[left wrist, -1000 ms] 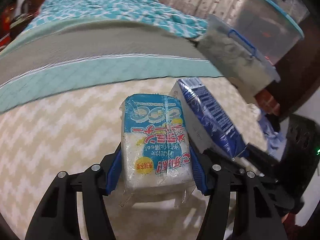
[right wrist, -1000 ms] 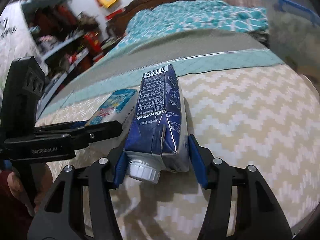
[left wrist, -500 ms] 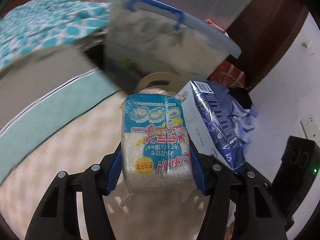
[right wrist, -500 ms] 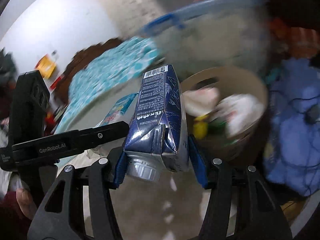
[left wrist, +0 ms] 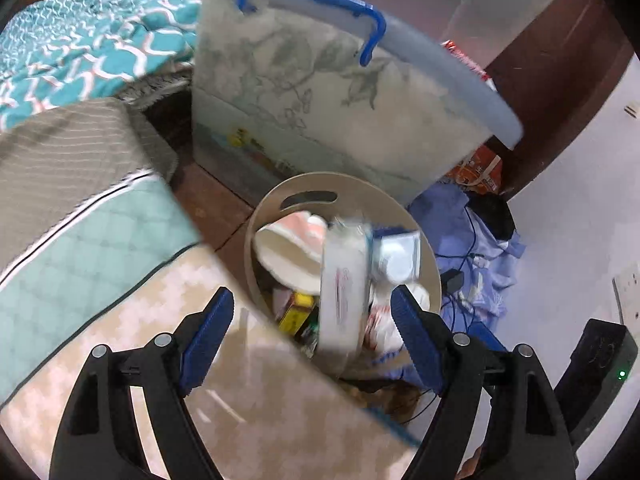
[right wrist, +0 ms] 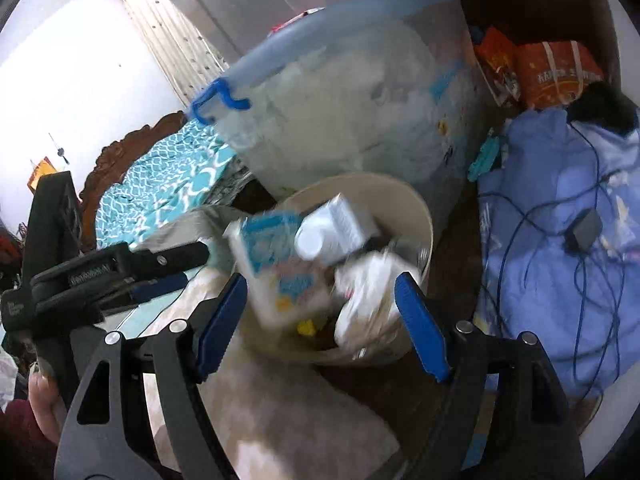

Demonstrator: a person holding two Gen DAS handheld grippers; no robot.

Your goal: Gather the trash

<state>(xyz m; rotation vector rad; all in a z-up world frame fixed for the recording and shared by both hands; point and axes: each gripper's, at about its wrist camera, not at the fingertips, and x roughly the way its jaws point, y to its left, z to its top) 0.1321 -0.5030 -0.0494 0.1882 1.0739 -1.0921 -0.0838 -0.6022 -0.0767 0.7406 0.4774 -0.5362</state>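
Observation:
A beige round trash bin (left wrist: 430, 258) (right wrist: 420, 208) stands on the floor beside the bed. My left gripper (left wrist: 308, 328) is open above it. The blue-and-white sponge pack (left wrist: 344, 292) (right wrist: 276, 268) is blurred, falling into the bin. My right gripper (right wrist: 318, 316) is open too. The blue carton (right wrist: 336, 232) (left wrist: 396, 256), white cap toward me, drops into the bin beside the pack. Other trash lies in the bin.
A clear storage tub with a blue handle (left wrist: 340, 100) (right wrist: 360, 92) stands behind the bin. The bed with its zigzag cover (left wrist: 120, 320) is at left. A blue cloth with cables (right wrist: 560, 220) lies on the floor at right.
Both grippers swung from over the bed to over the bin and opened. The sponge pack and the carton left the jaws and are falling into the bin.

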